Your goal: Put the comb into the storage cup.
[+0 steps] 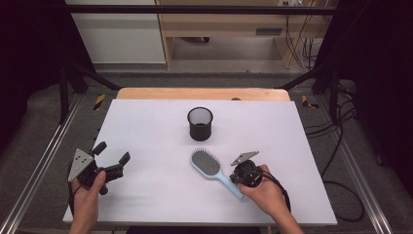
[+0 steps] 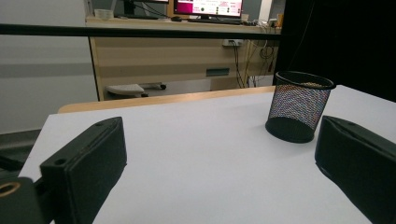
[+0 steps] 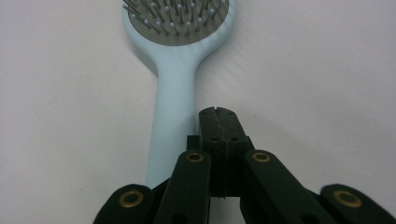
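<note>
A light blue hairbrush [image 1: 213,169] lies bristles up on the white table [image 1: 160,141], its handle pointing toward the front right. My right gripper [image 1: 237,176] hovers beside that handle, jaws pressed together with nothing between them. In the right gripper view the shut jaws [image 3: 215,113] sit just right of the hairbrush [image 3: 173,88] handle. A black mesh cup [image 1: 200,123] stands upright behind the brush. At the front left, my left gripper [image 1: 113,157] stands open and empty. The left gripper view shows the mesh cup [image 2: 299,112] beyond its wide-set jaws.
A wooden strip [image 1: 202,93] runs along the table's far edge. Metal frame rails [image 1: 44,161] flank the table, and cables [image 1: 341,146] lie on the floor to the right. A wooden desk [image 2: 182,51] stands beyond the table.
</note>
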Action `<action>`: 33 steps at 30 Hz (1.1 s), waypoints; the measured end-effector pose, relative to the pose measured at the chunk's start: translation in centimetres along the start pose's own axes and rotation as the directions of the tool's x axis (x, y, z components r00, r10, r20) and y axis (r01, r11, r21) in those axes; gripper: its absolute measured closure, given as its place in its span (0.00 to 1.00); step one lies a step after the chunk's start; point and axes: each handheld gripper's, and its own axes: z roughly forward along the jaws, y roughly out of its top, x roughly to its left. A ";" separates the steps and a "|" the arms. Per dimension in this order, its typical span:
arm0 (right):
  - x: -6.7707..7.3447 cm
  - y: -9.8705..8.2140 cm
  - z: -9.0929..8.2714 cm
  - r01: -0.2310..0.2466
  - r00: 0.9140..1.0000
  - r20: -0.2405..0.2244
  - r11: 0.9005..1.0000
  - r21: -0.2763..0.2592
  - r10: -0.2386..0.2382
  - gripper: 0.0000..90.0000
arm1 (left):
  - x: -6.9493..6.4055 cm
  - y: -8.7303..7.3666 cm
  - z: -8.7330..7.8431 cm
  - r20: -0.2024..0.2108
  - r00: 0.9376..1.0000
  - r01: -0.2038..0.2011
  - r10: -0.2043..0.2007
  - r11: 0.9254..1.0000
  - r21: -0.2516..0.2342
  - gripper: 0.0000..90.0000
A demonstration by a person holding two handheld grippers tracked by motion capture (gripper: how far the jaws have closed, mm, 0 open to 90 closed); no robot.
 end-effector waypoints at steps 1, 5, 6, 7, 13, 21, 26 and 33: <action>0.0 0.0 0.0 0.000 1.000 0.000 1.000 0.000 0.000 1.00 | 0.0 0.0 -0.1 -0.006 1.000 -0.003 0.003 1.000 -0.002 0.03; 0.0 -0.2 -0.1 -0.010 1.000 0.010 0.999 -0.036 0.010 1.00 | 0.1 0.0 -0.1 -0.006 1.000 0.002 -0.002 1.000 -0.001 0.03; 0.0 -0.4 -0.3 -0.019 1.000 0.010 0.999 -0.049 0.019 1.00 | 0.2 0.0 -0.1 -0.007 1.000 0.005 -0.005 1.000 -0.003 0.03; 0.0 -0.4 -0.3 -0.019 1.000 0.010 0.999 -0.049 0.019 1.00 | 0.2 0.0 -0.1 -0.007 1.000 0.005 -0.005 1.000 -0.003 0.03; 0.2 -0.7 -1.6 -0.031 0.999 0.014 0.993 -0.111 0.032 0.99 | 0.1 0.1 -0.2 -0.002 1.000 -0.004 0.004 1.000 -0.005 0.03; 1.5 -0.5 -2.3 -0.030 0.999 0.011 0.988 -0.151 0.032 0.82 | 0.2 0.1 -0.2 -0.003 1.000 0.001 -0.001 1.000 -0.004 0.03; 2.4 0.0 -1.9 -0.011 1.000 -0.004 0.988 -0.156 0.010 0.54 | 0.2 0.1 -0.2 -0.001 1.000 0.002 -0.002 1.000 -0.008 0.03; 2.8 1.0 -0.5 0.004 1.000 0.024 0.992 -0.123 -0.001 0.26 | 0.2 0.1 -0.1 -0.005 1.000 -0.002 0.002 1.000 -0.004 0.03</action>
